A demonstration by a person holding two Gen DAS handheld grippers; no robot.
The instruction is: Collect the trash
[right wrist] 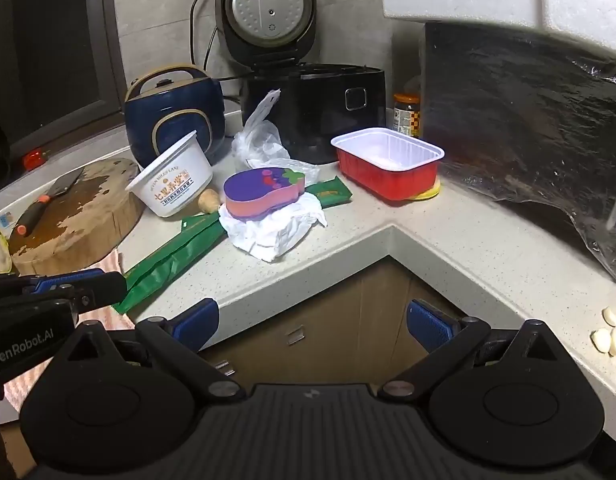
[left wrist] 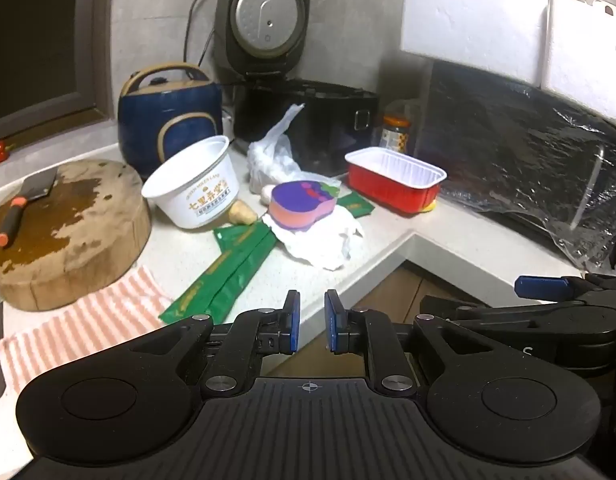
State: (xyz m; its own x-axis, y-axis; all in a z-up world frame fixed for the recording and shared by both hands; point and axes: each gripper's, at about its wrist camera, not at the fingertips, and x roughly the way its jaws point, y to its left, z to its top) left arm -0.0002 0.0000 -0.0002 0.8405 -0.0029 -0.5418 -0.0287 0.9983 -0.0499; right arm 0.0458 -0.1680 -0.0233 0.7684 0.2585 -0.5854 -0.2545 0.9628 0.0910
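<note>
From my left tool (left wrist: 311, 320), nearly closed and holding nothing, the green wrappers (left wrist: 228, 272) lie at eleven o'clock, long axis running toward one o'clock. My right tool (right wrist: 311, 320), wide open and empty, is farther off; the crumpled tissue (right wrist: 276, 232) sits at its twelve. I judge the left nearer. The desk (right wrist: 447, 248) edge cuts in below; the chopping block (left wrist: 68, 232) crowds the left.

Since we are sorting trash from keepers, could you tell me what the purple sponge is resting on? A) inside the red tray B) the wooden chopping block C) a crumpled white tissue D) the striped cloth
C: the purple sponge sits atop the crumpled white tissue on the counter.
</note>
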